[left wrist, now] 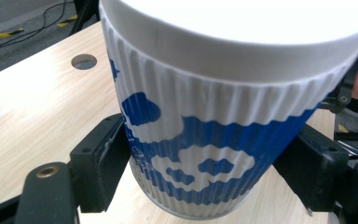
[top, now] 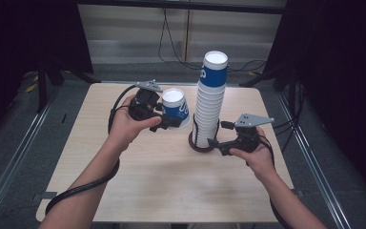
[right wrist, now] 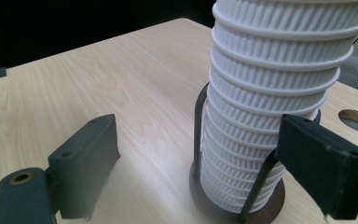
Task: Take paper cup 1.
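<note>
Black left fingers (left wrist: 98,170) clamp the blue-and-white cup (left wrist: 214,130) upside down, its axis tilted, above the tabletop (top: 162,176). It hangs left of the cup stack (top: 210,102), whose base the right gripper (top: 218,136) brackets, fingers spread.

- An upside-down paper cup (top: 176,109) is being held between the left gripper (top: 164,121) jaws, left of the cup stack (top: 210,102).
- The stack is being carried in a wire holder (top: 201,143) on the table (top: 162,186).
- The right gripper (top: 214,143) is being kept just right of the holder.
</note>
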The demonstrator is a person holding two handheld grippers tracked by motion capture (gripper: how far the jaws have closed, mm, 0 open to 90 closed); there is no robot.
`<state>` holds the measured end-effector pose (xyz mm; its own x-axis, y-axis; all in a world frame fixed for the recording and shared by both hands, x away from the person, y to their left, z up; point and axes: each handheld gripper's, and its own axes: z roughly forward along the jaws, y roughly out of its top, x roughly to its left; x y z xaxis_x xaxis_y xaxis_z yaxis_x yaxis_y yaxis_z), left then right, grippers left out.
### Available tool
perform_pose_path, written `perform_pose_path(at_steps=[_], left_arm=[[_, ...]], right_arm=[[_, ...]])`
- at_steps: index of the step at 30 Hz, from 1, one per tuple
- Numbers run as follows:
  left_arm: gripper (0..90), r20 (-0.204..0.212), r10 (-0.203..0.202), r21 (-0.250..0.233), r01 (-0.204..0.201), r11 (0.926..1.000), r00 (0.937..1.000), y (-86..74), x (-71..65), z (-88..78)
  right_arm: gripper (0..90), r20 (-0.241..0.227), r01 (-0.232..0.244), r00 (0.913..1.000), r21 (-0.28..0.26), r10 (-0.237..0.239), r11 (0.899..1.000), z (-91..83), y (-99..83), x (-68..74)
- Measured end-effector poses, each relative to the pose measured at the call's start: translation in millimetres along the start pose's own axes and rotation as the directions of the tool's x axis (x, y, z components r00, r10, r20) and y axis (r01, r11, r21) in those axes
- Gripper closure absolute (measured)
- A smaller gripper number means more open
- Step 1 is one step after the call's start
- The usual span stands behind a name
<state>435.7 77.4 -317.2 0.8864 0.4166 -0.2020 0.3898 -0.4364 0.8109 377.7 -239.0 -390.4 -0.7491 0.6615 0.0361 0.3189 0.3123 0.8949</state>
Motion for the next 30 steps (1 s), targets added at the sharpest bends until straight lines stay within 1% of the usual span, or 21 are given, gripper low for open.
perform_pose_path(at_steps=[2,5,10,12,14,15,16,17,19,21,23,25,27,29,30], left_arm=[[22.7,0.001,0.007,0.009,-0.007,0.9999,1.0,-2.1,-0.8,1.5],[22.7,0.007,0.003,0.007,-0.003,1.0,1.0,-6.6,-2.2,5.6],[22.7,0.019,0.006,0.02,-0.006,0.9998,0.9998,-14.2,-3.9,12.3],[22.7,0.017,0.013,0.036,-0.013,0.9993,0.9998,-16.5,-4.0,14.0],[22.7,0.015,0.009,0.042,-0.01,0.9991,0.9998,-18.4,-4.0,15.3],[22.7,0.006,0.016,0.056,-0.016,0.9983,0.9999,-18.7,-4.0,15.0],[22.7,0.001,0.021,0.06,-0.021,0.9979,0.9998,-19.4,-4.1,15.4],[22.7,-0.003,0.03,0.077,-0.029,0.9966,0.9996,-19.7,-4.2,15.2],[22.7,-0.005,0.036,0.085,-0.036,0.9957,0.9993,-21.1,-5.4,16.5],[22.7,-0.023,0.054,0.109,-0.052,0.9927,0.9983,-22.4,-7.0,18.0],[22.7,-0.014,0.062,0.133,-0.059,0.9894,0.998,-23.6,-7.9,19.7],[22.7,-0.02,0.075,0.151,-0.071,0.9859,0.997,-25.0,-8.8,21.6],[22.7,-0.015,0.083,0.172,-0.08,0.9819,0.9964,-25.7,-9.4,23.1],[22.7,-0.017,0.105,0.203,-0.099,0.9742,0.9944,-26.3,-9.9,24.4],[22.7,-0.015,0.106,0.213,-0.1,0.9718,0.9943,-26.6,-10.6,25.2]], right_arm=[[12.3,-0.001,-0.002,1.0,-0.003,0.002,1.0,0.2,-0.7,1.0],[12.2,-0.008,-0.002,1.0,-0.002,0.002,1.0,1.4,-2.1,3.1],[12.3,-0.014,0.005,0.9999,0.003,-0.005,1.0,3.0,-3.6,6.3],[12.3,-0.015,0.004,0.9999,0.006,-0.004,1.0,2.8,-4.1,6.8],[12.2,-0.016,0.006,0.9999,0.006,-0.006,1.0,2.6,-4.7,6.7],[12.3,-0.018,0.004,0.9998,0.005,-0.004,1.0,2.6,-5.0,6.6],[12.3,-0.015,0.006,0.9999,0.005,-0.006,1.0,2.2,-5.1,6.5],[12.3,-0.015,0.003,0.9999,0.005,-0.003,1.0,1.9,-5.4,6.6],[12.3,-0.015,0.004,0.9999,0.006,-0.004,1.0,1.6,-6.2,6.4],[12.3,-0.013,0.002,0.9999,0.013,-0.002,1.0,1.9,-7.8,6.5],[12.3,-0.018,0.006,0.9998,0.016,-0.006,1.0,2.5,-9.5,6.6],[12.3,-0.023,0.002,0.9997,0.019,-0.002,1.0,3.0,-10.6,7.2],[12.3,-0.023,0.005,0.9997,0.022,-0.005,1.0,3.3,-10.9,8.0],[12.3,-0.025,0.009,0.9997,0.025,-0.008,1.0,3.2,-10.9,8.9],[12.3,-0.027,0.011,0.9996,0.025,-0.011,1.0,3.2,-10.9,9.2]])
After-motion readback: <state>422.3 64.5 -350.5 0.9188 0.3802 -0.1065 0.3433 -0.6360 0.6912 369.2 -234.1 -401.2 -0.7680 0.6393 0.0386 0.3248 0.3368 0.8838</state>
